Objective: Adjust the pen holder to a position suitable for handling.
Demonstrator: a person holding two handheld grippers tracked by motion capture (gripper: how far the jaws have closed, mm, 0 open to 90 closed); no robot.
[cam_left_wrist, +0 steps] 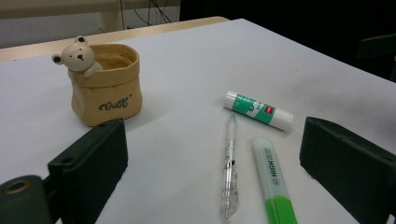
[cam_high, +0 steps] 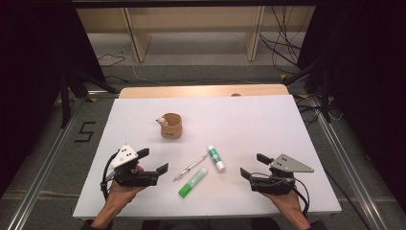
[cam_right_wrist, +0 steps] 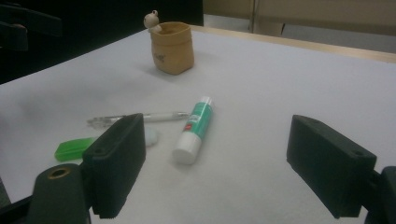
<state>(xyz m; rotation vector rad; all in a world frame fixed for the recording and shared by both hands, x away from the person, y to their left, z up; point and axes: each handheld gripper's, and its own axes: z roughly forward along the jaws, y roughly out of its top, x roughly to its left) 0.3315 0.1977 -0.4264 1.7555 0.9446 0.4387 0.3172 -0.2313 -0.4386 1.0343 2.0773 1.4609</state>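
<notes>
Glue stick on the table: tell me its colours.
The glue stick is white with a green label and a small red mark, clearest in the left gripper view.

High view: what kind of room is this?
Probably a lab or workshop set up for recording. A white table stands between metal floor rails, loose cables lie on the floor behind, and a person's hands hold a gripper each.

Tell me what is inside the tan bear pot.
The tan bear pot looks empty where the left gripper view shows its inner wall. A small bear figure hangs over its rim. The pot's bottom is hidden by its front wall.
</notes>
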